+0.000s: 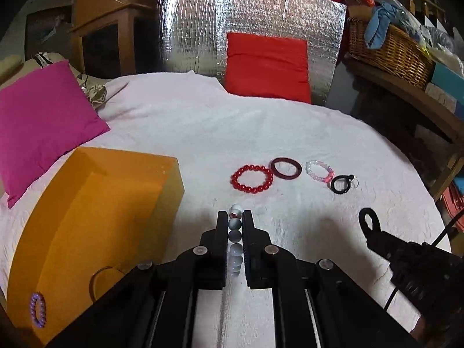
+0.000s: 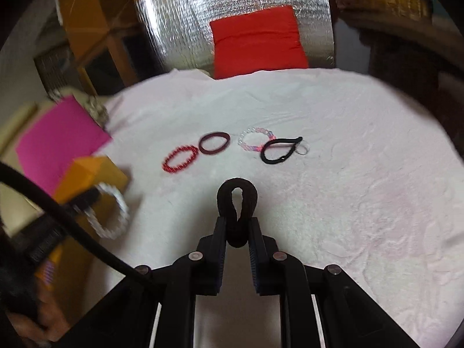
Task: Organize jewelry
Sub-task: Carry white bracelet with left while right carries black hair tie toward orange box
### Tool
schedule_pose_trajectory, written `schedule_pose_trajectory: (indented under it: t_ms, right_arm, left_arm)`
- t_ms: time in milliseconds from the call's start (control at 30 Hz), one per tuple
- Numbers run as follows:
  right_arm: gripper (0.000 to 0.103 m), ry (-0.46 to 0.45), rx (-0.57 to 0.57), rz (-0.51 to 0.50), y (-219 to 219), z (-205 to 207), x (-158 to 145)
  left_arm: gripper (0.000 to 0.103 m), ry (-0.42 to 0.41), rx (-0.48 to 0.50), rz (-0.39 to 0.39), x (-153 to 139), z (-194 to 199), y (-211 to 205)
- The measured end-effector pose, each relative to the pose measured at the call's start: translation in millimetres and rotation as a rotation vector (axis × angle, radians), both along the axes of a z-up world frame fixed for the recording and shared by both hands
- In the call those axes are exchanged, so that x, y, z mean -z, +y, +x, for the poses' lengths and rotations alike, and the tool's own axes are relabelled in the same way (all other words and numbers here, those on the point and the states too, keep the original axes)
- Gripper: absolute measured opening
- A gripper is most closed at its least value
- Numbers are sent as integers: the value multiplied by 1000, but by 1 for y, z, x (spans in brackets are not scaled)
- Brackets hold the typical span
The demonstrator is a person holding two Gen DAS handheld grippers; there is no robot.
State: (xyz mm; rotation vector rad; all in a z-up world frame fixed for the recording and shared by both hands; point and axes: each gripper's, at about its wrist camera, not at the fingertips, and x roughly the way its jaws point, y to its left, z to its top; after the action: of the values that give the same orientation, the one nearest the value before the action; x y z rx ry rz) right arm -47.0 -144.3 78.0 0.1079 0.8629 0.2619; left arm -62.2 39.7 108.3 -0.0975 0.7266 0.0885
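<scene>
My left gripper (image 1: 235,217) is shut on a grey-white bead bracelet (image 1: 235,236), held edge-on above the white cloth (image 1: 203,133). My right gripper (image 2: 237,223) is shut on a dark hair tie (image 2: 237,200) that loops out past the fingertips; it also shows in the left wrist view (image 1: 369,220). On the cloth lie a red bead bracelet (image 1: 251,179), a dark maroon ring band (image 1: 285,168), a pink-white bead bracelet (image 1: 319,170) and a black hair tie (image 1: 340,184). An orange box (image 1: 95,226) stands at left, with a purple coil tie (image 1: 38,309) on it.
A magenta cushion (image 1: 43,124) lies at the left, a red cushion (image 1: 268,66) at the back against a silver foil panel (image 1: 191,23). A wicker basket (image 1: 388,52) sits on a wooden shelf at right. A black cable (image 2: 58,211) crosses the right wrist view's left side.
</scene>
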Motion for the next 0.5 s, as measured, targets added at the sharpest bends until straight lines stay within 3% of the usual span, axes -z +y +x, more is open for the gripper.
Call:
schedule_pose_trajectory:
  t_ms: [233,500]
  right_arm:
    - [16,-75,17,-156,15,-11,-16]
    - [16,-112,22,-214,15,-15,-21]
  left_arm:
    - [10,-10,7,-2,-4,-2,1]
    - [10,-17,11,6,-5,-4,-6]
